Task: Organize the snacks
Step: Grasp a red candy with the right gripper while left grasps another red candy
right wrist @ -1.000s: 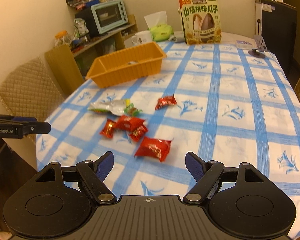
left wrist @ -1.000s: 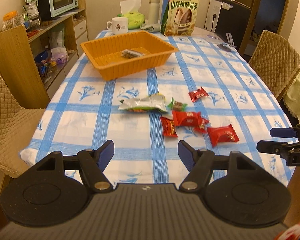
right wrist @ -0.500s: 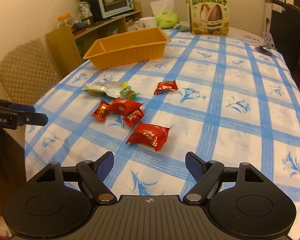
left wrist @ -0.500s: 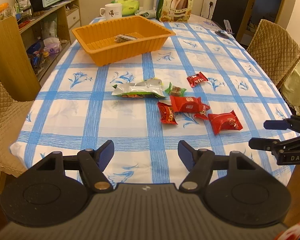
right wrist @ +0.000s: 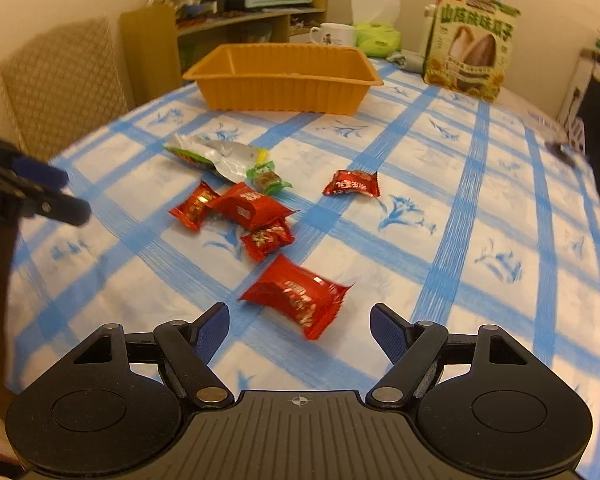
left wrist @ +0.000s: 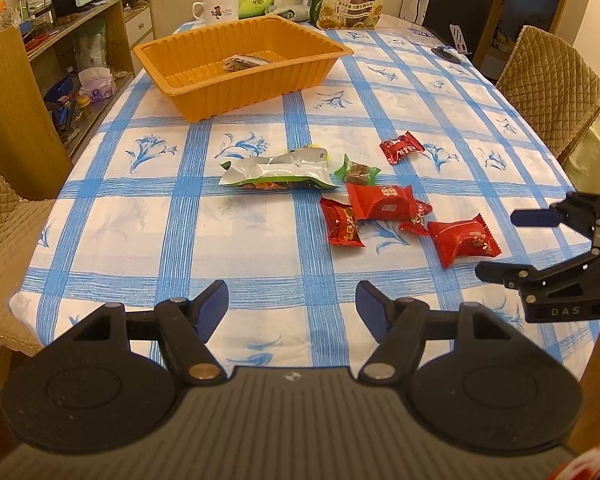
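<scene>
Both grippers are spread wide with nothing in them. The right gripper (right wrist: 299, 322) hangs just short of the nearest red snack (right wrist: 298, 295), probably lining up a grab, while the left gripper (left wrist: 292, 308) waits further back; the orange bin (left wrist: 240, 66) sits way ahead across the counter (left wrist: 140, 224).

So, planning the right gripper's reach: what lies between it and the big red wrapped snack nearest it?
Only bare blue-checked tablecloth, seen in the right wrist view.
</scene>
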Demonstrator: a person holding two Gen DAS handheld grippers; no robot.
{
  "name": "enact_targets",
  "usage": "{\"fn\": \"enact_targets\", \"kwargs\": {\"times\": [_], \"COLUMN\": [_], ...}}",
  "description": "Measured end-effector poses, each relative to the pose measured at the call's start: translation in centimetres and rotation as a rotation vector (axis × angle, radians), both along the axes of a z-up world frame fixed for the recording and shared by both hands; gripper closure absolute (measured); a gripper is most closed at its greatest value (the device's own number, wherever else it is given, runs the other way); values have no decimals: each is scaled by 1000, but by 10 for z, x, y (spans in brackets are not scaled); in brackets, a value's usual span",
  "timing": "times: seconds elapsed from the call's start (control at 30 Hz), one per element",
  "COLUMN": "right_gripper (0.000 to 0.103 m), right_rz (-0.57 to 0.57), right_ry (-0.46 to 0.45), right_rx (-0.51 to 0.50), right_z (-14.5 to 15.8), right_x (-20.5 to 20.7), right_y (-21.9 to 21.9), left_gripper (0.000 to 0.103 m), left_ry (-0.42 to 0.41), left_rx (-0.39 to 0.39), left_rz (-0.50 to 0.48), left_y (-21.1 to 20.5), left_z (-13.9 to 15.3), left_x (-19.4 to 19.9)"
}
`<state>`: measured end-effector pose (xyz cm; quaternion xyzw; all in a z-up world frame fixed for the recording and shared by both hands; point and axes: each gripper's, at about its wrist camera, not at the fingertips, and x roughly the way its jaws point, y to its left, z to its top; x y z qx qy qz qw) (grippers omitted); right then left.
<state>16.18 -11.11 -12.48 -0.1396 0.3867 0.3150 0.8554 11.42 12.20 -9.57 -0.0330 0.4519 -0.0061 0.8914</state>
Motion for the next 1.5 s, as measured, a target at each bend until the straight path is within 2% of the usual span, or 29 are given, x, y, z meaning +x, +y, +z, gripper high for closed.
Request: {"fn": "enact_targets", "kwargs": {"times": [0.37, 0.47, 0.53, 0.63, 0.7, 0.73, 0.87, 1.1, 1.37, 1.5], "right_gripper": [27, 40, 44, 54, 62, 70, 75, 76, 76, 76], "right_rz": [118, 143, 147, 137, 132, 127, 89, -60, -202, -253], "right_ry": [-50, -32, -11, 25, 48, 57, 92, 126, 120, 121], "right_rx": [-113, -125, -129, -94, -74, -66, -27, 81, 153, 163], "right_z": [-16, -21, -25, -25, -24, -24, -23, -8, 13, 17], "right_x": [23, 27, 30, 35, 35, 35, 35, 35, 36, 33], "right_y": [22, 29, 33, 32, 32, 32, 31, 15, -17, -32], "left_gripper": [35, 35, 35, 35, 35, 35, 35, 37, 50, 61], "left_ry": [20, 22, 24, 22, 20, 18, 10, -7, -9, -5], "left_rx": [0, 0, -1, -4, -4, -5, -7, -12, -4, -4], "left_rz": [-1, -2, -5, -14, -23, -28, -54, -101, -142, -129], "left_y": [9, 11, 12, 12, 11, 10, 5, -9, -27, -28], "left_z": [-7, -9, -9, -10, -11, -11, -14, -19, -32, -38], "left_x": [10, 13, 14, 17, 20, 21, 27, 45, 73, 83]}}
